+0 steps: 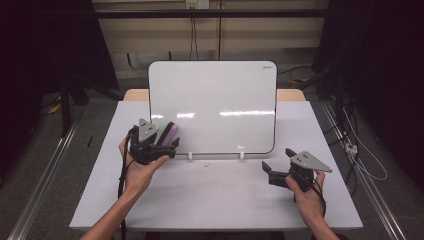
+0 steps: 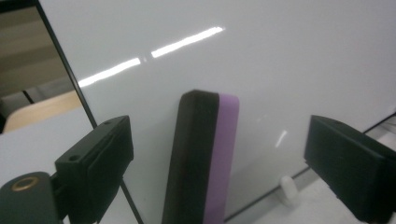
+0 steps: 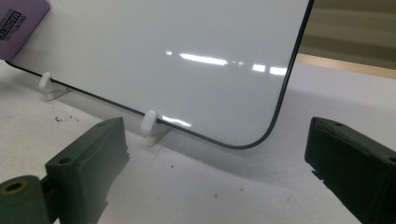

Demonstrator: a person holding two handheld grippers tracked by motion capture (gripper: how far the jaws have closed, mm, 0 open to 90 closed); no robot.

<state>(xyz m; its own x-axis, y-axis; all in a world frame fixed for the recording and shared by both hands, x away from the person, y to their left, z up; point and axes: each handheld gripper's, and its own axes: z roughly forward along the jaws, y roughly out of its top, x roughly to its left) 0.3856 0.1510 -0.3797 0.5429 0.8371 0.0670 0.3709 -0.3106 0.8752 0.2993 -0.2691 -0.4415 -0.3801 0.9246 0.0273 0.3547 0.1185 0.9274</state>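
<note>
I see the L gripper [image 1: 167, 145] at the whiteboard's [image 1: 215, 100] lower-left corner, jaws spread wide w/ the purple-black eraser [image 2: 201, 158] between them, ungripped, flat on the board. Eraser label reads "MAGNETIC". R gripper [image 1: 275, 172] rests on the table [image 1: 220, 200], jaws apart.

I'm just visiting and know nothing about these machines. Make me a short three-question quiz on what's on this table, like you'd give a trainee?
1. True or false: the whiteboard lies flat on the table.
2. Which colour is the eraser resting against the whiteboard between the left tongs? A) green B) purple and black C) red
3. Fill in: the jaws of the right tongs are ____, with nothing between them.

Key
1. False: it stands tilted on two small white supports.
2. B.
3. Open; they point toward the whiteboard's lower corner.
</note>
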